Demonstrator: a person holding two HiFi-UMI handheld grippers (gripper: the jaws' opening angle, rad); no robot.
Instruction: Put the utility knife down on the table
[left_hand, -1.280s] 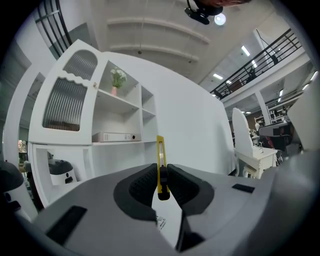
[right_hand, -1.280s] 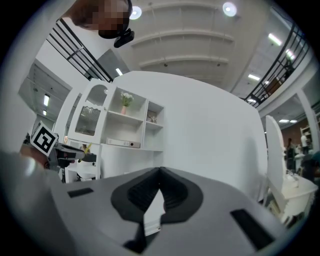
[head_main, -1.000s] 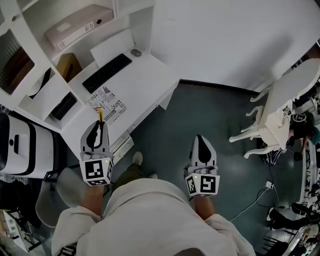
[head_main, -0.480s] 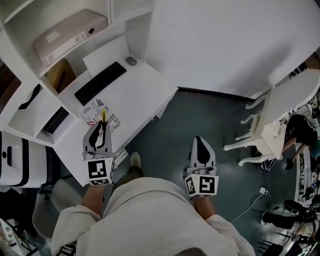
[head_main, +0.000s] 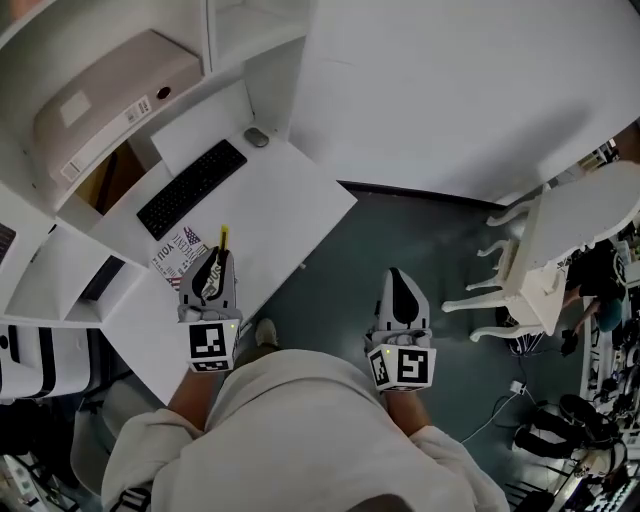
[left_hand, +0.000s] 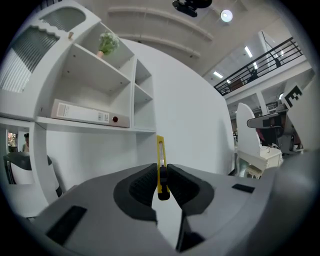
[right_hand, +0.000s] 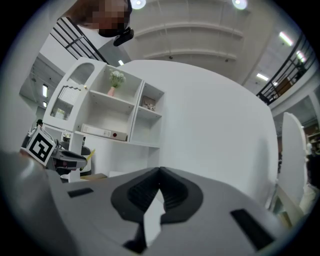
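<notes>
A yellow utility knife (head_main: 223, 239) sticks out forward from my left gripper (head_main: 215, 258), which is shut on it above the front part of the white desk (head_main: 285, 205). In the left gripper view the knife (left_hand: 160, 157) stands upright, pinched between the two dark pads (left_hand: 142, 184), and the gripper (left_hand: 161, 181) points at the white shelf unit. My right gripper (head_main: 397, 276) hangs over the dark floor to the right of the desk, shut with nothing in it. The right gripper view shows its jaws (right_hand: 159, 174) closed together, and the left gripper (right_hand: 70, 161) at the far left.
On the desk lie a black keyboard (head_main: 190, 188), a grey mouse (head_main: 256, 137) and a printed sheet (head_main: 176, 256). A binder (head_main: 95, 110) lies on the shelf above. White furniture with curved legs (head_main: 540, 250) stands at the right, with cables on the floor (head_main: 500, 400).
Both grippers have moved with the person toward the desk. The left one, knife still in it, now sits to the right of the printed sheet rather than over it.
</notes>
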